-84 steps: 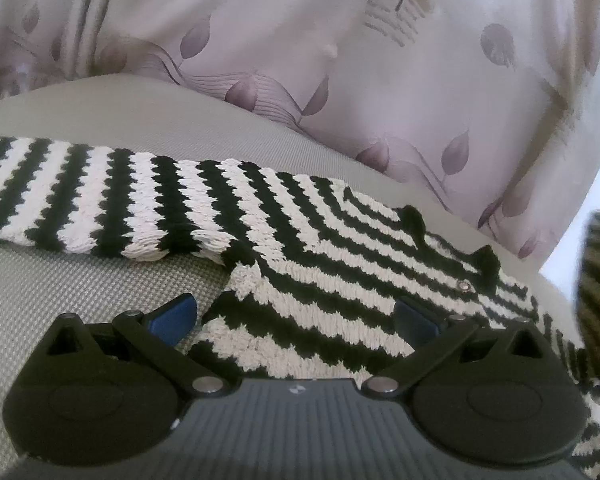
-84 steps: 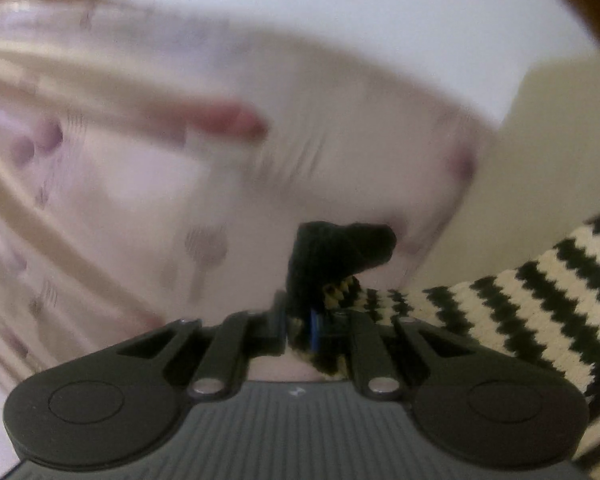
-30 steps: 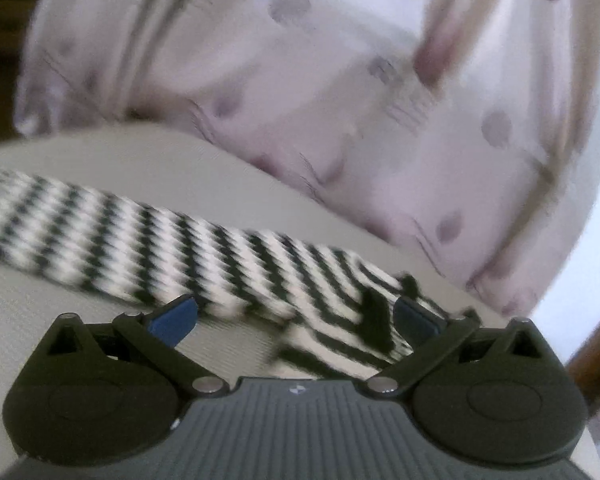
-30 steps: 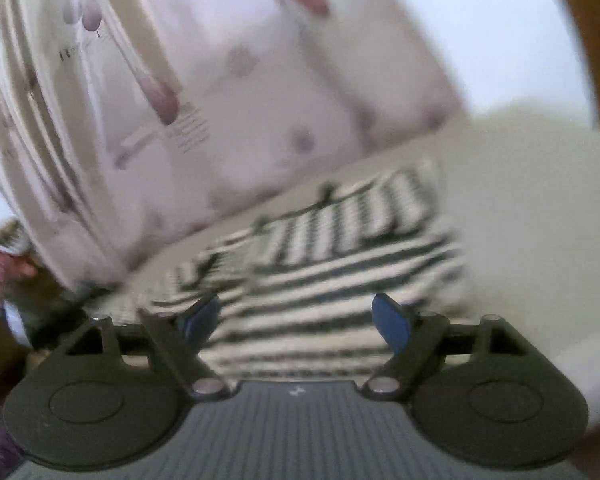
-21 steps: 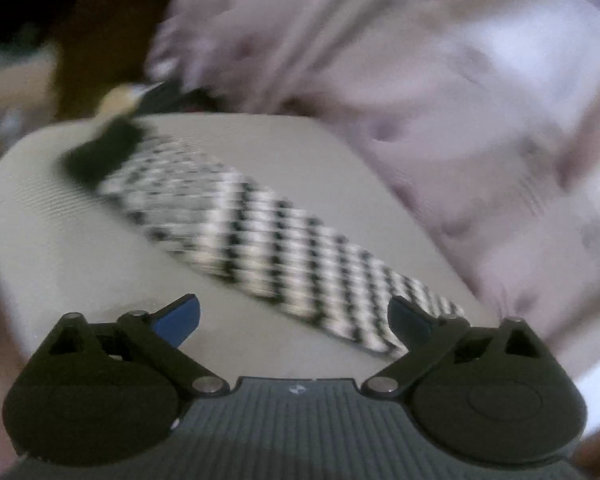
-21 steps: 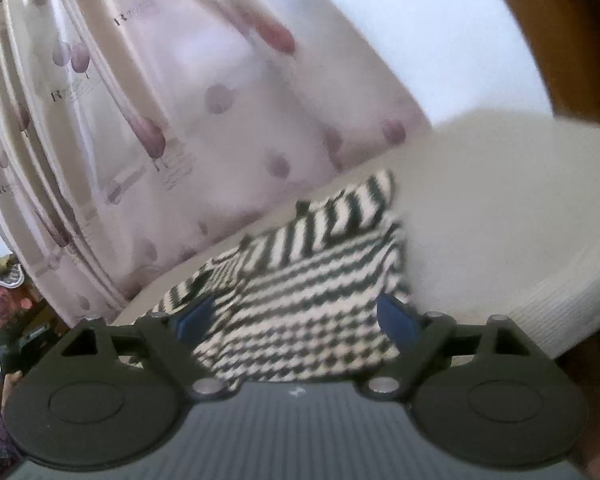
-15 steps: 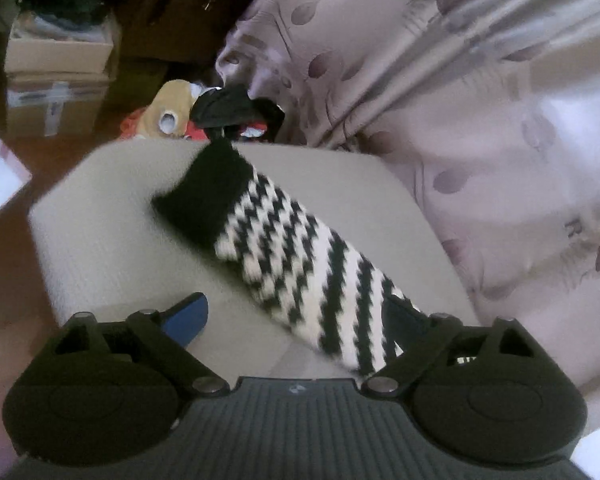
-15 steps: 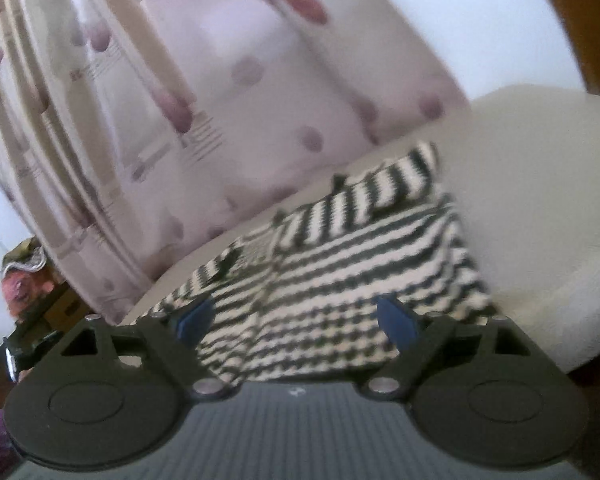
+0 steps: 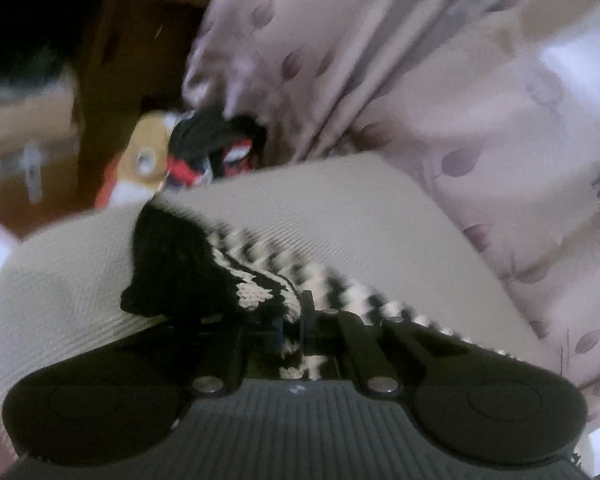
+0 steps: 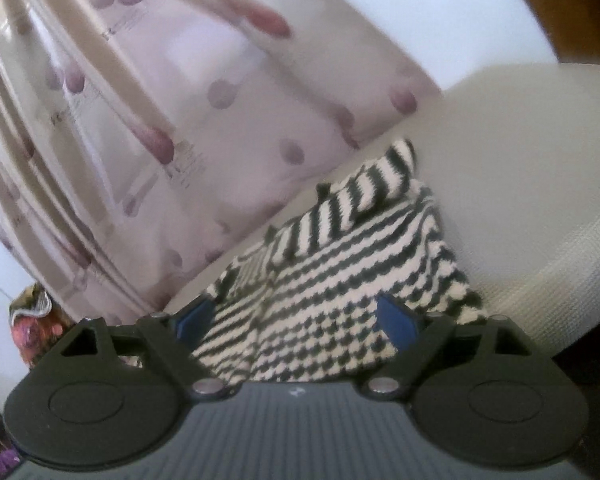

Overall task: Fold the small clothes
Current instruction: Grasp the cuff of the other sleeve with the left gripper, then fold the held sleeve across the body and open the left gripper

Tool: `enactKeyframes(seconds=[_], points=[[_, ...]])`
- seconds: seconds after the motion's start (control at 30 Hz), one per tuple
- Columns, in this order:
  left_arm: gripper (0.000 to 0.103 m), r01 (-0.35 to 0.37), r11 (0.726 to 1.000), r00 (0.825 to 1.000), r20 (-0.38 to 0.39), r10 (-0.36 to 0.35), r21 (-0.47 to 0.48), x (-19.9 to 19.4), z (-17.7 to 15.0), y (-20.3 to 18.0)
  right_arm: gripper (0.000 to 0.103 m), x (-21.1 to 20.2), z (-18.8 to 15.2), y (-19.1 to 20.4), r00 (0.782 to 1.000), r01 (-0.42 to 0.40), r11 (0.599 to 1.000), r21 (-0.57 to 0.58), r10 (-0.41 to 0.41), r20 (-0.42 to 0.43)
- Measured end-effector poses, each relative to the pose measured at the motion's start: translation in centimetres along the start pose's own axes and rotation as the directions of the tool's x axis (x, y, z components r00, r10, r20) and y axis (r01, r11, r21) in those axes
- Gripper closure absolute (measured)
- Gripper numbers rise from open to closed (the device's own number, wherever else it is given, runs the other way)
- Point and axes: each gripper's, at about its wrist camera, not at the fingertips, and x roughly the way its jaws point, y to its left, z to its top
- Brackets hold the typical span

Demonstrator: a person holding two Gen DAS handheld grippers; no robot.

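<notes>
In the left wrist view, the left gripper has just closed its jaws, and they now pinch the striped knit sleeve of the small black-and-white sweater, just behind its black cuff. The cuff bunches up to the left of the fingers and the striped part trails off to the right along the near side of the beige cushion. Beyond the cushion's far left corner lies a blurred heap of toys, and a pale curtain printed with purple leaves hangs behind.

In the right wrist view, the right gripper stands wide open with nothing pressed between its blue pads. The sweater's body lies flat on the cushion just ahead of it, showing between the spread fingers, with the other sleeve folded across its far edge. Farther back hangs the same curtain, and a white wall fills the upper right.
</notes>
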Motion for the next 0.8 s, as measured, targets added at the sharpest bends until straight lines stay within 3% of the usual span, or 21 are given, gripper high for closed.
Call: enactKeyframes(seconds=[0.17, 0.33, 0.4, 0.5, 0.63, 0.8], points=[[0.097, 0.079, 0.987, 0.992, 0.082, -0.091, 0.139, -2.2, 1.2, -8.6, 0.014, -0.5, 0.2, -0.9, 0.999, 0.013, 1.0, 0.004, -0.013, 0.041], [0.097, 0.19, 0.94, 0.972, 0.083, -0.222, 0.283, -4.0, 0.2, -19.1, 0.014, -1.5, -0.5, -2.7, 0.99, 0.119, 0.993, -0.016, -0.118, 0.083], [0.097, 0.241, 0.916, 0.961, 0.056, -0.272, 0.321, -4.5, -1.0, -23.3, 0.013, -2.1, -0.8, -3.4, 0.978, 0.173, 0.984, -0.034, -0.168, 0.12], [0.097, 0.325, 0.872, 0.937, -0.001, -0.348, 0.367, -5.2, -3.5, -29.4, 0.013, -3.1, -0.7, -4.5, 0.972, 0.149, 0.989, 0.025, -0.151, 0.179], [0.097, 0.409, 0.804, 0.904, -0.073, -0.421, 0.432, -5.9, -8.2, -37.1, 0.013, -3.6, -0.6, -5.9, 0.973, 0.111, 0.991, 0.073, -0.124, 0.196], [0.097, 0.466, 0.717, 0.875, -0.149, -0.461, 0.518, -5.8, -15.1, -44.6, 0.013, -4.1, -0.7, -7.3, 0.971, 0.065, 0.988, 0.143, -0.096, 0.217]])
